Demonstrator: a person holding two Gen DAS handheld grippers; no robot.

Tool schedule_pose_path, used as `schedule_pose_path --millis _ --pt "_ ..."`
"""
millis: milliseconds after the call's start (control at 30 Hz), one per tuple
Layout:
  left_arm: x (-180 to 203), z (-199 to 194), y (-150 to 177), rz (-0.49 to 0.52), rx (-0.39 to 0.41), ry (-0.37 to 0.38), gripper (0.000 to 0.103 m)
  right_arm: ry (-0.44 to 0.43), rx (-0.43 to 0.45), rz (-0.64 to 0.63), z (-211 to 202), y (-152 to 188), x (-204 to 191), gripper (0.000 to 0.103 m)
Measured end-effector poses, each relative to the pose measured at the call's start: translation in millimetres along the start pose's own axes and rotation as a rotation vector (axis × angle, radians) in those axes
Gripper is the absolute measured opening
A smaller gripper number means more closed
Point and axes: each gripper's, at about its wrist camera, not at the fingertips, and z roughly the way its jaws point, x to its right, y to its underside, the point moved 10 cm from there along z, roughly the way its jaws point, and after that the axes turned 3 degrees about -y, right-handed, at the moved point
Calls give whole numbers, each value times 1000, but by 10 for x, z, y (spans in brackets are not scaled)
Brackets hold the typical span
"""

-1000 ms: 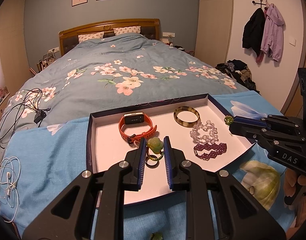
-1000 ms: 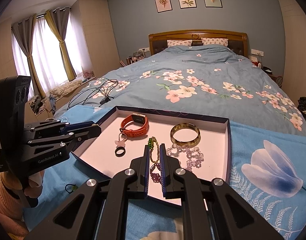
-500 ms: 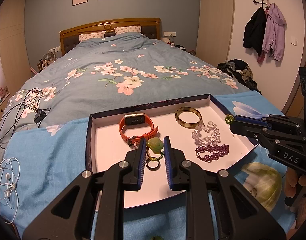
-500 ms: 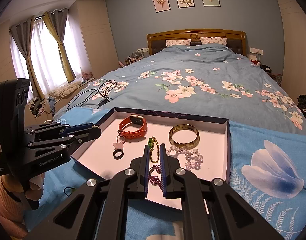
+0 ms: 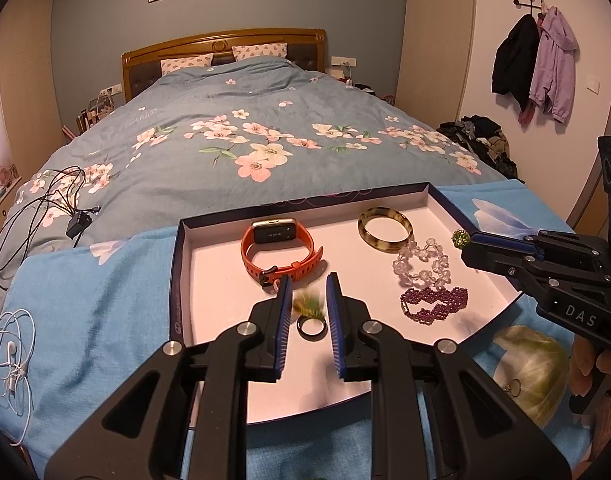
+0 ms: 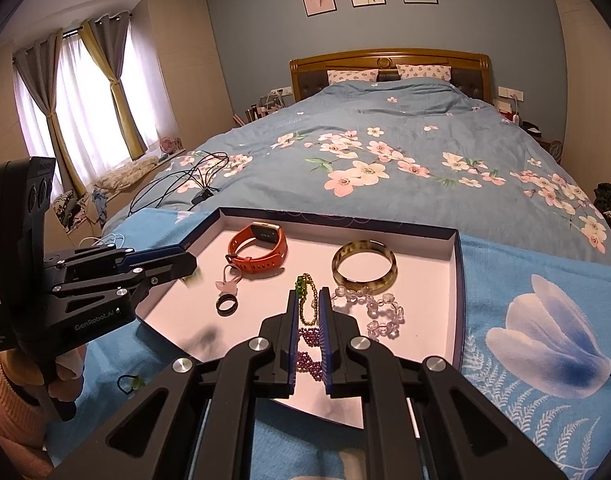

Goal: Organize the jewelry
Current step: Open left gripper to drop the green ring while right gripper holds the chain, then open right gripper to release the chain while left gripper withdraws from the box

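Observation:
A dark-rimmed tray [image 5: 305, 202] [image 6: 345, 220] lies on the bed. It holds an orange watch [image 5: 281, 248] [image 6: 261, 246], a mottled bangle [image 5: 385, 228] [image 6: 363, 264], a clear crystal bracelet [image 5: 421, 260], a purple bead bracelet [image 5: 433, 304] and a black ring [image 5: 311, 326] [image 6: 227, 305]. My left gripper [image 5: 309, 294] [image 6: 189, 262] hovers over the ring with a narrow gap. A green pendant [image 5: 307, 305] [image 6: 193, 280] is a blur just under its tips, loose in the air. My right gripper [image 6: 308, 294] [image 5: 467, 244] is shut on a green and gold bead chain [image 6: 305, 300] that dangles over the tray.
A blue flowered cloth [image 6: 525, 320] lies under the tray. Black cables [image 5: 45, 208] and white earphones [image 5: 9, 352] lie to the left. A small ring [image 5: 513, 388] and a hair tie [image 6: 129, 380] rest on the cloth. A person's hand [image 6: 65, 376] holds the left tool.
The green pendant sat sharp between the left pads before; now it is lower and blurred, dropping out of them. Both grippers stayed nearly where they were.

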Motion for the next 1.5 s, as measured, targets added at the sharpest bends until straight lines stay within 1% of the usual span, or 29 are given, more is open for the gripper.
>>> schedule_pose_path --millis 467,800,867,900,967,1100,1167,1233,1267,1300,1333,1367,1400,1433,1500 --pt "-20 205 70 -16 -48 -1 18 21 -66 27 217 87 105 8" --pt "-26 212 68 -19 -45 -2 19 45 -122 40 391 140 177 11" --pt "-31 188 64 -19 -40 -5 27 50 -122 38 396 145 175 11" --pt "-34 172 65 -18 -36 -9 28 52 -120 39 390 145 176 12" --pt "-42 156 59 -19 -30 -15 34 52 -115 42 373 145 181 16" --pt "-63 100 53 -21 -18 -23 39 53 -101 49 337 118 181 20" --pt "-72 54 49 -18 -7 -32 46 50 -88 46 284 99 166 21" --pt "-87 6 43 -17 3 -37 52 52 -72 38 222 83 134 28" --pt "-93 -23 44 -17 9 -42 57 52 -65 34 191 80 118 29" --pt "-100 -52 43 -17 15 -44 60 49 -59 28 154 78 92 31" --pt "-110 -97 43 -17 25 -48 64 45 -53 21 115 78 65 37" --pt "-124 -145 42 -17 34 -52 71 44 -48 16 80 76 48 40" --pt "-131 -174 43 -18 40 -53 74 44 -43 11 47 78 34 47" --pt "-145 -238 43 -19 56 -54 78 47 -31 3 -10 80 12 47" --pt "-172 -340 58 -14 75 -61 78 38 -19 -4 -107 97 -29 47"
